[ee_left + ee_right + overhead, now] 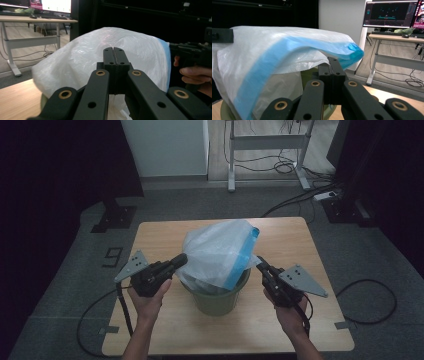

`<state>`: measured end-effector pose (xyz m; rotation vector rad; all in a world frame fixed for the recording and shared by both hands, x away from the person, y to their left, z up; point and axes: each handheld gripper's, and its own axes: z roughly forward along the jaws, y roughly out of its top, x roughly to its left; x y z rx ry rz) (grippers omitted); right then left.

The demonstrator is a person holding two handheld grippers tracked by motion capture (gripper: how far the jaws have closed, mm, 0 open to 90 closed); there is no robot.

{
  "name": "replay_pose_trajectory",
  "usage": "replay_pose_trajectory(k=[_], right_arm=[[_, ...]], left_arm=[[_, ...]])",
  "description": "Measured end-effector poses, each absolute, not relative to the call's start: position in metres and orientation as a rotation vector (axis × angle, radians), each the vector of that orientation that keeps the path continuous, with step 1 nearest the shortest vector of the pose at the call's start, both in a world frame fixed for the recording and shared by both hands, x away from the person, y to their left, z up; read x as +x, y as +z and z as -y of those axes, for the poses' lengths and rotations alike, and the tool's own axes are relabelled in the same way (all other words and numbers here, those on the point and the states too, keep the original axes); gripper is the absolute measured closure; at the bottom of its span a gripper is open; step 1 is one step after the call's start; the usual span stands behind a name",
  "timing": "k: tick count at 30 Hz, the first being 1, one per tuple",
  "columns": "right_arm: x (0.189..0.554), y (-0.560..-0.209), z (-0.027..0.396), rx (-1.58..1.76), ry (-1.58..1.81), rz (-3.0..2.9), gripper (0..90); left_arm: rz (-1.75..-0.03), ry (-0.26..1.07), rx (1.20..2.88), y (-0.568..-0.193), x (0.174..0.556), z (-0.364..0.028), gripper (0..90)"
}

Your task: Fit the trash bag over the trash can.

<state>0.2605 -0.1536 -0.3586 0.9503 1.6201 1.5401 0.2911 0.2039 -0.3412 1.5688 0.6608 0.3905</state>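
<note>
A white see-through plastic bag (220, 250) with a blue band billows over an olive green bin (215, 301) at the middle of the wooden table (160, 235). My left gripper (181, 259) reaches the bag's left side; in the left gripper view its jaws (113, 50) are pressed together against the film of the bag (75, 57). My right gripper (260, 263) meets the blue band on the right. In the right gripper view its jaws (332, 60) are closed where the lower edge of the bag (262, 45) runs into the tips, above the bin's rim (223, 110).
The bare tabletop runs around the bin to all edges. Behind the table on the floor stand a white desk frame (265, 142) and a white cabinet (165, 145), with cables (300, 195). The right hand (197, 75) shows beyond the bag in the left gripper view.
</note>
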Motion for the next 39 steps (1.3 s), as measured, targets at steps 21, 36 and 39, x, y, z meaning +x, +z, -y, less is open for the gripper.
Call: replay_pose_trajectory(k=[21,36,39], right_arm=[[0.238,-0.391,0.172,0.933,1.547,-1.734,72.3],[0.233,-0.374,0.194,0.984,1.604,-1.665,55.2],[0.239,-0.375,0.193,1.007,1.604,-1.676,55.0]], left_arm=[[-0.724,0.363,1.534,-0.358,0.288,-0.224,90.0],[-0.750,0.349,1.523,-0.366,0.289,-0.231,90.0],[-0.750,0.349,1.523,-0.366,0.288,-0.230,90.0]])
